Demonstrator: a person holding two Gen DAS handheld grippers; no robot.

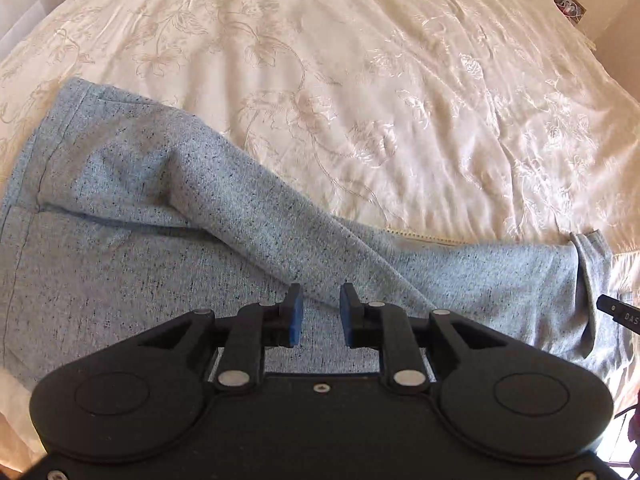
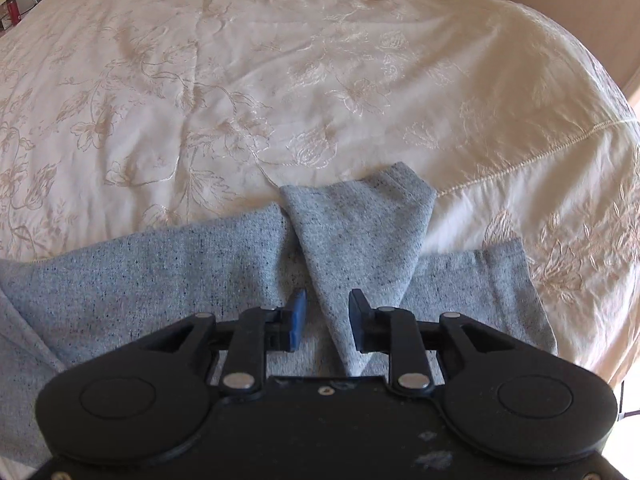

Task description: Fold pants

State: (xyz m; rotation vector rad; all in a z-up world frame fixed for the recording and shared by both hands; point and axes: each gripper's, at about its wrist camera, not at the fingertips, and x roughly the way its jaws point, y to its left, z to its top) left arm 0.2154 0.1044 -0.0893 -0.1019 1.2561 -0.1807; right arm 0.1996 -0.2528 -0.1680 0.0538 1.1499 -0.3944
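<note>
Speckled grey knit pants (image 1: 160,208) lie on a cream floral-embroidered bedspread (image 1: 360,80); left gripper (image 1: 320,314) and right gripper (image 2: 327,320) hover parted, grasping nothing.

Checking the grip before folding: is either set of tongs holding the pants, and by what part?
Neither. The left tongs are open above the pants; the right tongs are open around a flipped-over leg end, not closed on it.
</note>
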